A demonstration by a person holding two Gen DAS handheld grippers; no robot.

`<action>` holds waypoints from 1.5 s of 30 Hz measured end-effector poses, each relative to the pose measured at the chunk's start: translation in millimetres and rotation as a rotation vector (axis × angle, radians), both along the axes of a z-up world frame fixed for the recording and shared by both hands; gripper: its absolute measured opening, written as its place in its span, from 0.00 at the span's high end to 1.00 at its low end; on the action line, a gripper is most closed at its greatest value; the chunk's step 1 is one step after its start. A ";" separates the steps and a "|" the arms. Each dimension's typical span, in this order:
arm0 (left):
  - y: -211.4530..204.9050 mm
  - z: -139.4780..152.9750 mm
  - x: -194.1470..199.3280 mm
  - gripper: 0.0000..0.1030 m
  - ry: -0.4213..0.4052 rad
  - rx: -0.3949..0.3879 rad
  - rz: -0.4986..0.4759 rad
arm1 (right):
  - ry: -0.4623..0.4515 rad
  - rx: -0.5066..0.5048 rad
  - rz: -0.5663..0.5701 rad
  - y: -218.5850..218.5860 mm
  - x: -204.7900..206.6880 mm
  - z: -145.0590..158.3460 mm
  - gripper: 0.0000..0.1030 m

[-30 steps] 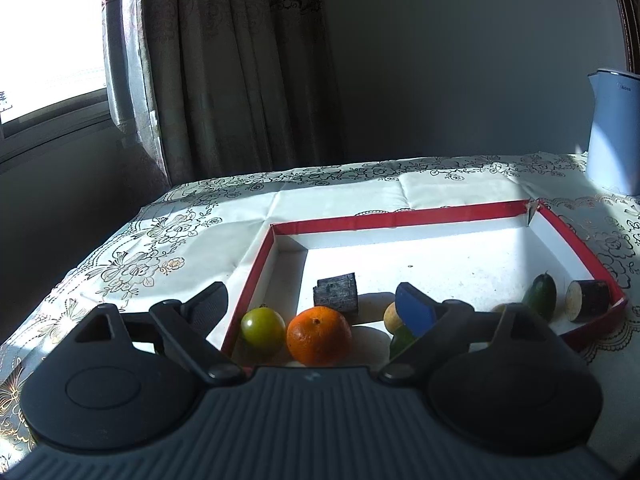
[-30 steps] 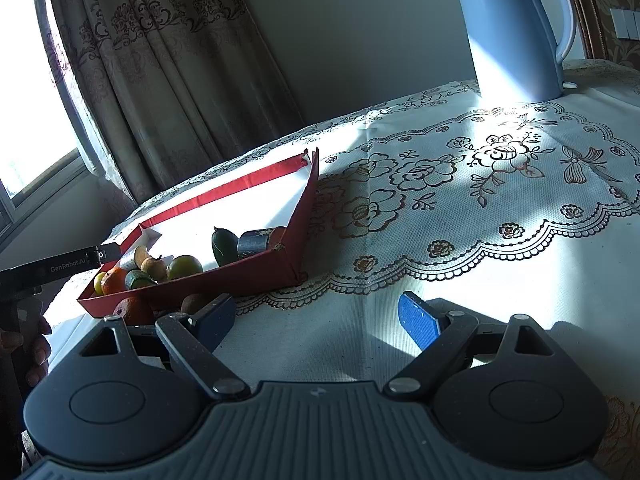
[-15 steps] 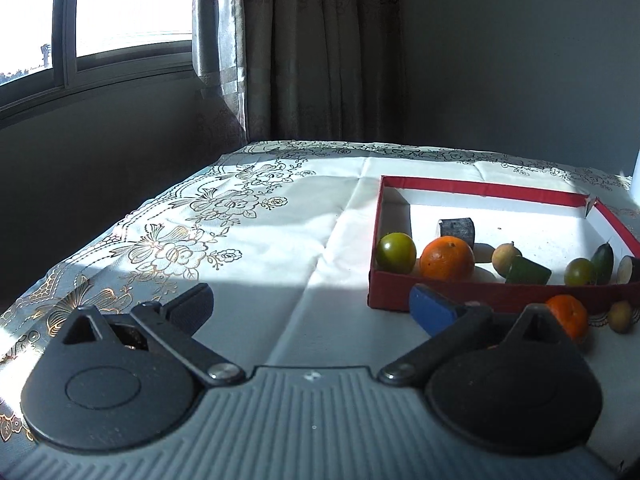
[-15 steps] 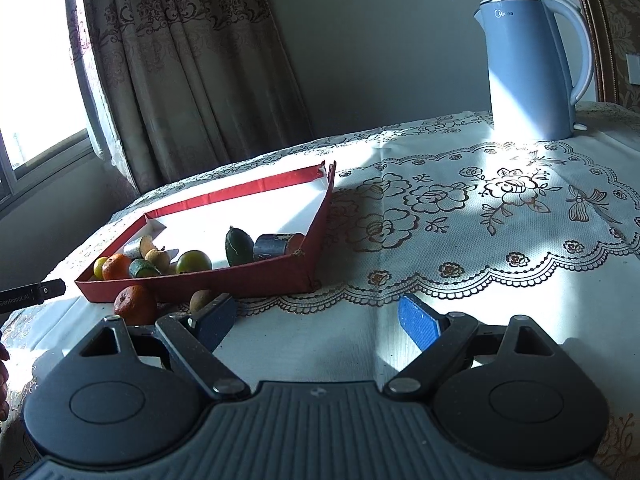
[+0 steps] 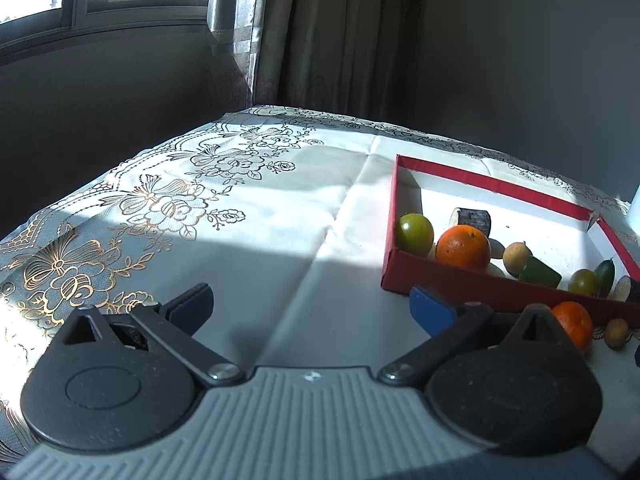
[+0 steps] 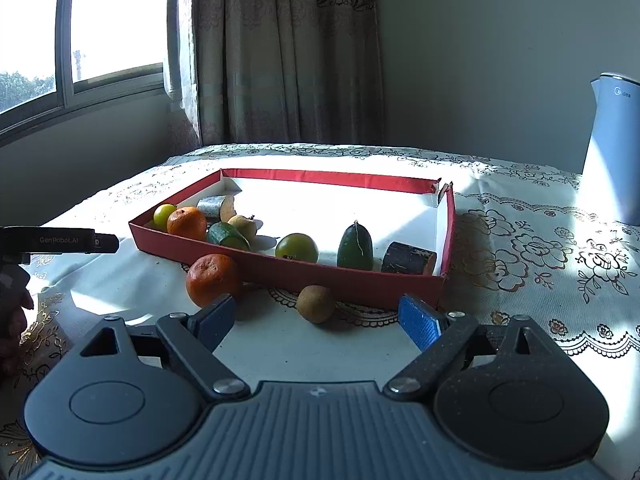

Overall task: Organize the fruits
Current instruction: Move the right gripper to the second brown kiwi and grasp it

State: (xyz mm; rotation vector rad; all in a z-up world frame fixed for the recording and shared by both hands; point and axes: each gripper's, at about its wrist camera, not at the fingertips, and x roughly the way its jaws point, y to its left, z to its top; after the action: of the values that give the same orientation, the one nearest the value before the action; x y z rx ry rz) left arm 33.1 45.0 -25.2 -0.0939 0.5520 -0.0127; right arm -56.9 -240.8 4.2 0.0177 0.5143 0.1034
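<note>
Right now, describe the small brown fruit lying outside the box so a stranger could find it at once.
Start at the red box on the flowered tablecloth. Just outside its near wall, two fruits lie on the cloth: an orange mandarin and, to its right in the right wrist view, the small brown fruit. It is the smaller, duller one, round and tan rather than bright orange.

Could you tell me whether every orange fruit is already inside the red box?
No, one orange fruit sits on the tablecloth outside the red box.

Open, empty left claw (image 5: 310, 306) over tablecloth (image 5: 224, 216), red tray (image 5: 472, 286) of fruit to its right, perhaps a longan (image 5: 616, 333) outside.
</note>
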 end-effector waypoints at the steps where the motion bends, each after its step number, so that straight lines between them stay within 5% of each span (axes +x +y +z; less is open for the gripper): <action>1: 0.0 -0.1 0.3 0.00 0.001 -0.001 -0.002 | 0.002 -0.004 -0.002 0.8 2.4 -0.6 0.13; 9: 1.2 -1.1 2.8 0.00 0.012 -0.015 -0.013 | 0.040 -0.032 0.005 7.7 18.7 -6.0 0.15; 13: 0.8 -1.4 2.9 0.00 0.013 -0.014 -0.016 | 0.078 -0.033 0.013 8.9 27.5 -8.7 0.33; 45: -0.8 -2.1 3.5 0.00 0.017 -0.006 -0.021 | 0.137 -0.098 -0.042 18.0 46.1 -13.7 0.75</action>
State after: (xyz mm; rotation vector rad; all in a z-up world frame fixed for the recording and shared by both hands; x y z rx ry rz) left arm 36.6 44.2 -27.3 -0.0945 0.5698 -0.0338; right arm -10.8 -222.8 -9.6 -0.0605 0.6549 0.0355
